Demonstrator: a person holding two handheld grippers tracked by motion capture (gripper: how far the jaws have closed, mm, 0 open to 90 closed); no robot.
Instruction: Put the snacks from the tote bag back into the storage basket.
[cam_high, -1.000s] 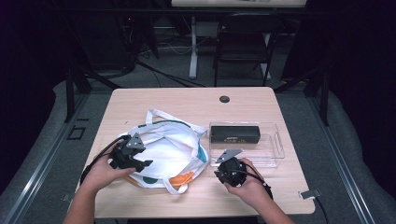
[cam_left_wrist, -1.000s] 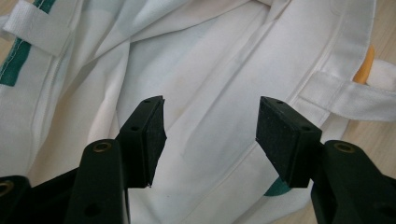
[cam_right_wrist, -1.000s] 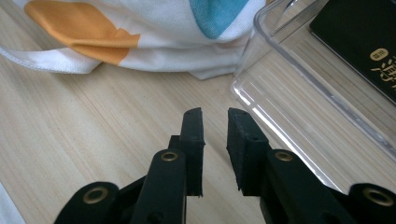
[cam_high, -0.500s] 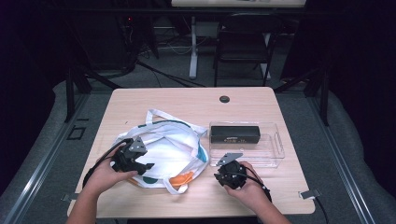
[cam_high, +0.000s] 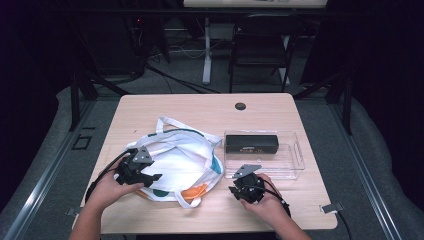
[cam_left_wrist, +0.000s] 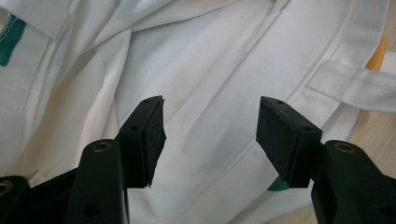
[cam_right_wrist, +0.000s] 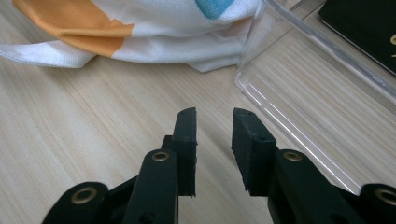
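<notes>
1. White cloth tote bag (cam_high: 177, 162): lies flat and crumpled on the wooden table, around 9 o'clock of the tabletop's centre; its cloth is creased in soft folds
2. It bears coloured print: an orange patch at its 5 o'clock edge, teal patches at 3 o'clock and at the near edge
3. Its white webbing handles loop out at 12 o'clock and 5 o'clock
4. At 3 o'clock it touches a clear plastic tray (cam_high: 295, 165)

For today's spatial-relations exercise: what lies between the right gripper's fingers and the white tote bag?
Only bare wooden tabletop lies between the right gripper and the white tote bag, as the right gripper view shows; nothing sits between its fingers.
</notes>
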